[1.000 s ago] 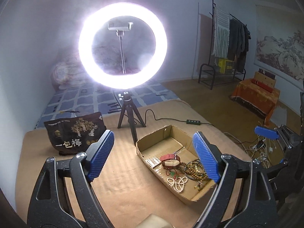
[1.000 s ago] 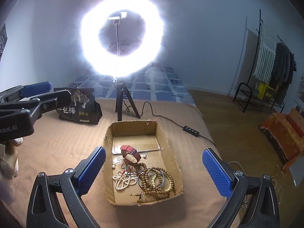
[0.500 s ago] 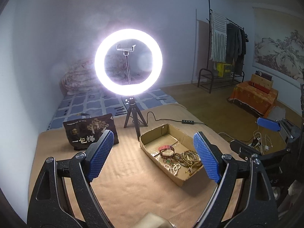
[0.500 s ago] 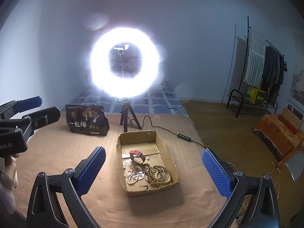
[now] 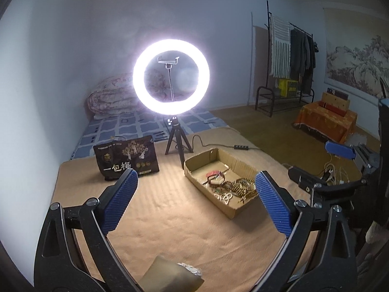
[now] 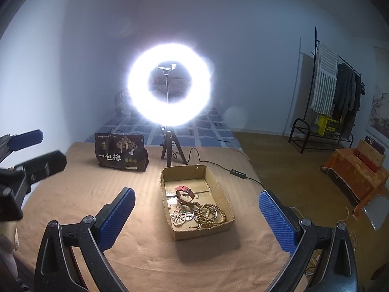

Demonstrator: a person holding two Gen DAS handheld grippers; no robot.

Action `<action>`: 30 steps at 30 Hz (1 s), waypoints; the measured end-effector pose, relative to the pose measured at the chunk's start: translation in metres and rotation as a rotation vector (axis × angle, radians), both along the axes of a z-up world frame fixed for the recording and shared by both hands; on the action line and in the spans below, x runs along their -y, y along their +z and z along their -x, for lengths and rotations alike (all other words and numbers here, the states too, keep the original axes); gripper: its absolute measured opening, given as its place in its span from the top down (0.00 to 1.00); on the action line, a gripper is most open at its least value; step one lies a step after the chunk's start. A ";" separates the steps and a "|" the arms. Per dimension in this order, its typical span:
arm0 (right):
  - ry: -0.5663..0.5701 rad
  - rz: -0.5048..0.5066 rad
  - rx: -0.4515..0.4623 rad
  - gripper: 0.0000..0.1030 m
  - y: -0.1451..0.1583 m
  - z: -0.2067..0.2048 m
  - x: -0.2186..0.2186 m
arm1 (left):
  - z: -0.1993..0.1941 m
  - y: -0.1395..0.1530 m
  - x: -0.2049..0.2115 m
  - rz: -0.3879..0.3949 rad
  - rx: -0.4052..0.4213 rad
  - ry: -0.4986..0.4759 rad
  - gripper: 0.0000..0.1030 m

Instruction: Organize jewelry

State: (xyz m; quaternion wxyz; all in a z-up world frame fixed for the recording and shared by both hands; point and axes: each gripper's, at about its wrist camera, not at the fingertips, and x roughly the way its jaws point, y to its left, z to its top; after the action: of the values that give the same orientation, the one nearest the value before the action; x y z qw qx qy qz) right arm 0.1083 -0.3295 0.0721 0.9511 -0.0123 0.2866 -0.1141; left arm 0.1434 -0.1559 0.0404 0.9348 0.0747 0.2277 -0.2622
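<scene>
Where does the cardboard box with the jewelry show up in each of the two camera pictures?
Left wrist view: cardboard box right of centre, angled.
Right wrist view: cardboard box at centre, seen nearly end-on.
Shared landmark: the ring light on its tripod behind the box.

Left gripper (image 5: 194,194) had black plastic arms, ribbed blue pads (image 5: 272,203), silver screws at pivots, right gripper (image 6: 194,215) matched, triangular cut-outs in both frames

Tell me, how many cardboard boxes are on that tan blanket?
1. The box sits mid-blanket, in front of the ring light tripod and right of the black bag. It holds the jewelry. None other shows.
</scene>
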 end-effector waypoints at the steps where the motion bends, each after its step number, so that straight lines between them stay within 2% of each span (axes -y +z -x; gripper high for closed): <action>1: -0.001 -0.001 -0.001 0.00 -0.002 0.000 0.000 | 0.001 -0.002 0.000 -0.007 -0.001 0.002 0.02; 6: -0.010 -0.008 -0.010 0.00 -0.011 -0.001 0.001 | 0.004 -0.009 -0.004 -0.038 -0.002 0.016 0.01; 14: -0.044 -0.014 0.000 0.00 -0.017 -0.001 0.006 | -0.001 -0.015 -0.012 -0.028 -0.040 0.053 0.01; 21: -0.049 0.007 -0.008 0.00 -0.022 -0.002 0.006 | 0.002 -0.017 -0.008 -0.063 -0.023 0.059 0.00; 30: -0.056 0.003 -0.015 0.00 -0.023 -0.003 0.008 | 0.003 -0.018 -0.008 -0.066 -0.023 0.047 0.00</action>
State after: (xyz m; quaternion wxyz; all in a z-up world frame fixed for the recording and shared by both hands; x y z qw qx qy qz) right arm 0.1110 -0.3373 0.0488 0.9455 -0.0067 0.2936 -0.1409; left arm 0.1406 -0.1481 0.0225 0.9350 0.0971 0.2484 -0.2335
